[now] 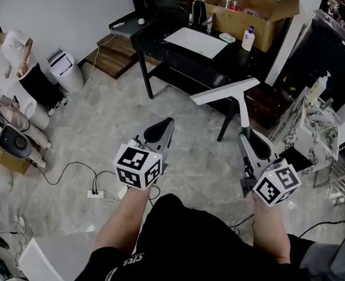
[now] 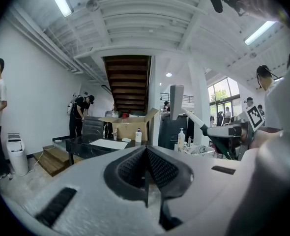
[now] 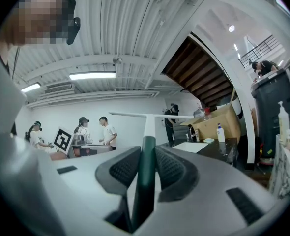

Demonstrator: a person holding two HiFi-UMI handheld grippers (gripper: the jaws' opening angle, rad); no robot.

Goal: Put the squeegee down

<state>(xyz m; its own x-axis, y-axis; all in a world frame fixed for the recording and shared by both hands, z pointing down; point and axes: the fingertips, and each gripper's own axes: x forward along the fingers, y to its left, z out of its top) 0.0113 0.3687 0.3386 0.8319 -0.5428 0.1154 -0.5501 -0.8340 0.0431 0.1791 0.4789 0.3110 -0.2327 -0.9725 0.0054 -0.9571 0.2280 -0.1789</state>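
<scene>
The squeegee (image 1: 225, 91) has a long white blade, a white neck and a dark green handle. My right gripper (image 1: 247, 139) is shut on that handle and holds the tool in the air, blade forward, near the black table's front right leg. In the right gripper view the green handle (image 3: 146, 171) runs up between the pads of the right gripper (image 3: 145, 167) to the level blade (image 3: 147, 116). My left gripper (image 1: 164, 126) hangs to the left, shut and empty. In the left gripper view the left gripper (image 2: 146, 167) has its pads pressed together, and the squeegee (image 2: 198, 120) shows at the right.
Ahead stands a black table (image 1: 161, 37) with a white sheet (image 1: 196, 41), a pump bottle (image 1: 248, 38) and an open cardboard box (image 1: 242, 13). A cluttered rack (image 1: 313, 127) is at the right. A power strip (image 1: 96, 194) with cables lies on the floor at left, near a white bin (image 1: 64, 69) and a person (image 1: 20, 60).
</scene>
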